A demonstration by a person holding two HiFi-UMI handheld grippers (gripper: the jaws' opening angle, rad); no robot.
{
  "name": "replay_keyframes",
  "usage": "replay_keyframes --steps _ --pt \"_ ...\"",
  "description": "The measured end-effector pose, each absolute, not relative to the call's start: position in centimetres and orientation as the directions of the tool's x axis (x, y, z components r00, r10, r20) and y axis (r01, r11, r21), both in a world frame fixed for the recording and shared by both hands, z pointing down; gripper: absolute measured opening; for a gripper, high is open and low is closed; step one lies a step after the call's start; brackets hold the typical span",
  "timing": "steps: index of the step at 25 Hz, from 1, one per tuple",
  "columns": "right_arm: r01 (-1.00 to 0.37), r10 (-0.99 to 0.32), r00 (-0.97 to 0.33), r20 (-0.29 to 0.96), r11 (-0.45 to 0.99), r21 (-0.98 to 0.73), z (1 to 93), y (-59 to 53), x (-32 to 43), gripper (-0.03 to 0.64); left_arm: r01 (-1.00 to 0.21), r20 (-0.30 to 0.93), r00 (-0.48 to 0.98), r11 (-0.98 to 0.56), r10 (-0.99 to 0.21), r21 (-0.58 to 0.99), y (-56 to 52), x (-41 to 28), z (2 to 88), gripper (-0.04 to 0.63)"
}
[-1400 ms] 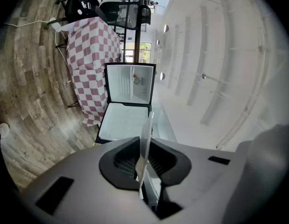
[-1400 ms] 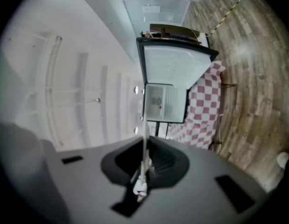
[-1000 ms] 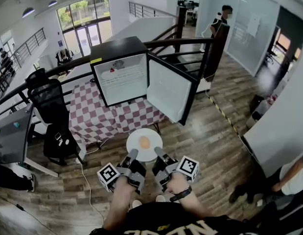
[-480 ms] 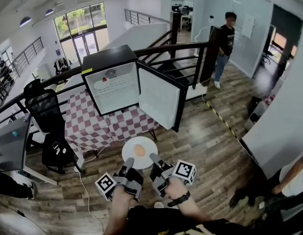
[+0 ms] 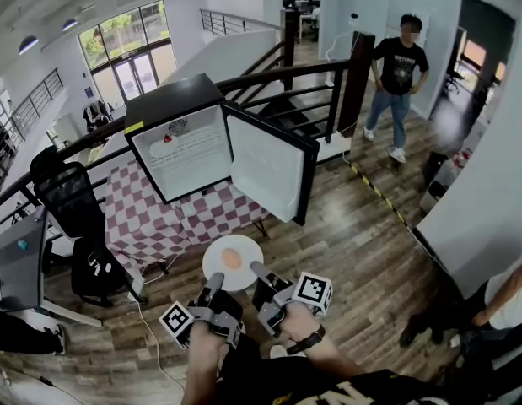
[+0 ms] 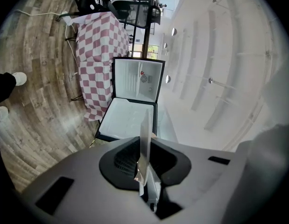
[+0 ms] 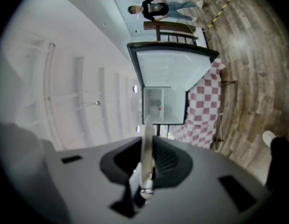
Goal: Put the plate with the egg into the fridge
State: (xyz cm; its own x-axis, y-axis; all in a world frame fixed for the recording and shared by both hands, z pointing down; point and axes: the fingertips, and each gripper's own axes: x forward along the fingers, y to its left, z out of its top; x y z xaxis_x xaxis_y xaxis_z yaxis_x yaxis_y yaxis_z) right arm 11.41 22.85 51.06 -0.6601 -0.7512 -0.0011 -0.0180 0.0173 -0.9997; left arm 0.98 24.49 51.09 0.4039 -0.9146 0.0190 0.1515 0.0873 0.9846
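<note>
Plate: the white plate point(image 5: 246, 246) is held level in mid-air over the wooden floor point(image 5: 355, 226), near the person and well short of the fridge.
Egg: a brownish egg point(image 5: 232, 259) lies loose at the middle of the plate, with nothing around it.
Left gripper: the left gripper point(image 5: 216, 278) is clamped on the plate's near-left rim; its own view shows the rim edge-on between the two pads.
Right gripper: the right gripper point(image 5: 257, 268) has the near-right rim between its pads, and the jaws are opening a little; the pads look to be in contact with the rim.
Fridge: the small fridge point(image 5: 178, 154) stands far and left on a table with a checked tablecloth point(image 5: 151, 222); its fridge door point(image 5: 267, 169) is swung wide to the right, and the white inside looks mostly bare.
Handling: the plate is probably stiff, smooth and breakable, so a thin rim pinch could slip. The egg is light, fragile and free to roll, so any tilt matters.
Where to hold: both near edges of the rim, one gripper on each side, seem the right place; a firm, even pinch should keep the plate flat.
Bystander: a person point(image 5: 398, 67) stands far right by the railing, well apart from the path.
</note>
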Motion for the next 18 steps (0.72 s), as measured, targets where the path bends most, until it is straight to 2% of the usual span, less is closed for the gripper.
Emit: replay_keyframes --steps 3,18 --pt "-0.023 -0.762 -0.647 -0.020 0.046 -0.999 50.8 20.3 10.5 0.051 0.153 -0.005 0.422 0.066 -0.907 0.986 21.6 0.1 50.8 0.048" --pt "-0.040 -0.835 -0.550 0.014 0.010 -0.999 50.8 8.3 4.8 0.051 0.146 -0.013 0.519 0.073 -0.855 0.987 8.7 -5.7 50.6 0.048"
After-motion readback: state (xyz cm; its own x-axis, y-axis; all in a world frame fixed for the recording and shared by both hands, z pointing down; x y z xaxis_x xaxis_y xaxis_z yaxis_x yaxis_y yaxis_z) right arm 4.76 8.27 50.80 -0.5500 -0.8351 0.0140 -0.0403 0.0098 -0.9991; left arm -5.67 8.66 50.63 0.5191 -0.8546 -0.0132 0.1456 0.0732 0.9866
